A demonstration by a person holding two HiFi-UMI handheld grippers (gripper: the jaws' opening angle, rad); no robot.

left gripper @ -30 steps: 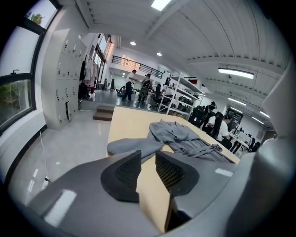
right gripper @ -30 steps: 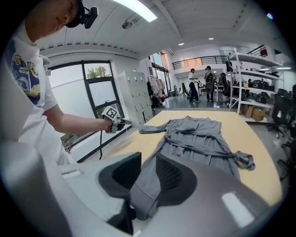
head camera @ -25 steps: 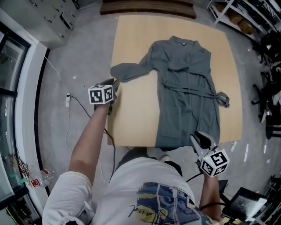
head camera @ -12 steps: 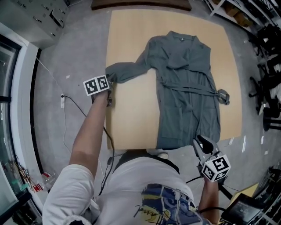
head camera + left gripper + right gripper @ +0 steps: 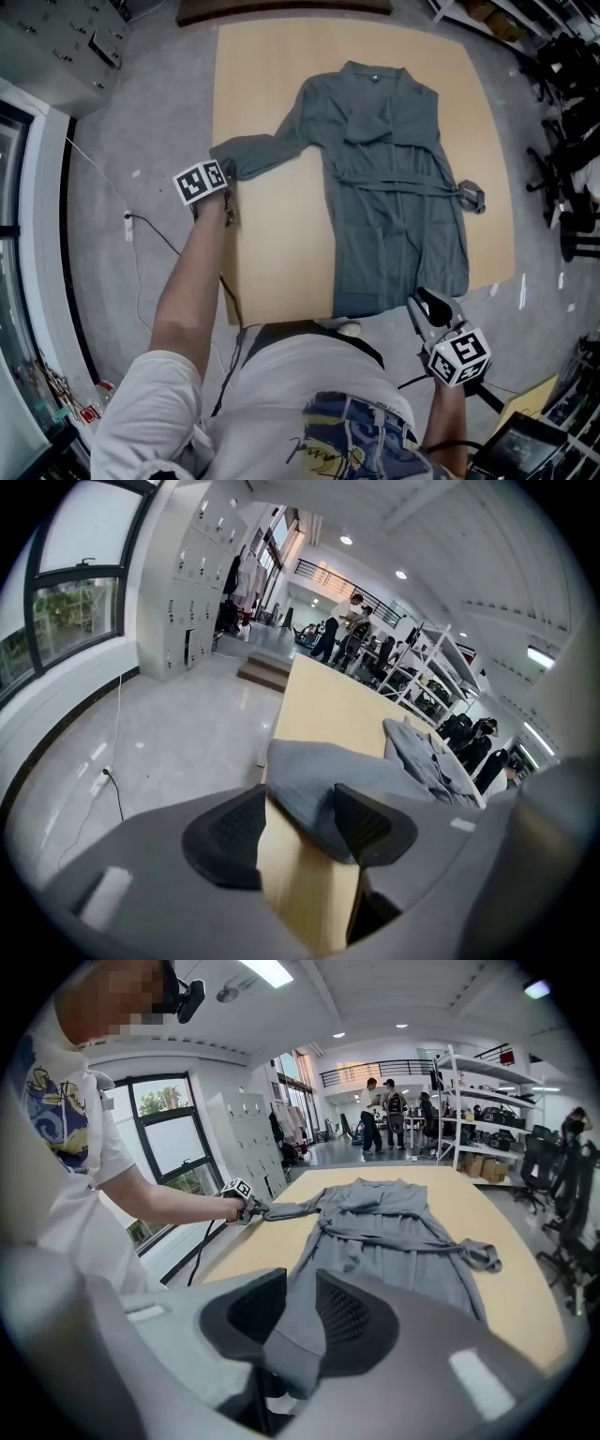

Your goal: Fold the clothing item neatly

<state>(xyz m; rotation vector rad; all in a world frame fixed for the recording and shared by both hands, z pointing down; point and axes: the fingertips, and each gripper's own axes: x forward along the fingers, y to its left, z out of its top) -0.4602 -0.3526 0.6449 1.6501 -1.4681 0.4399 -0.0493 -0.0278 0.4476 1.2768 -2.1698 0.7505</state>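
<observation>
Grey robe (image 5: 394, 178) lay spread flat on the light wood table (image 5: 272, 253), collar at the far end, hem at the near edge. Belt (image 5: 403, 183) ran across the waist, with its knotted end (image 5: 472, 195) lying just off the robe's right side. 1 sleeve (image 5: 258, 153) stretched out leftward to the table's left edge; the other was folded in over the chest.

Left gripper (image 5: 225, 178) sat at that left edge, by the sleeve's cuff. In the left gripper view its 2 fingers stood apart, having just been opening. The cuff and the table's edge lay in the gap between them. The right-hand finger (image 5: 370, 822) overlapped the cloth, but neither pad pinched it.

Right gripper (image 5: 419, 302) was at the near edge, by the robe's right hem corner. In the right gripper view its fingers (image 5: 352, 1316) were closed on a fold of the hem, and the cloth hung down below them.

The 2 grippers were well apart, at opposite sides of the table. Grey floor (image 5: 141, 112) lay around the table, with a white power strip (image 5: 127, 225) and its cable to the left.
</observation>
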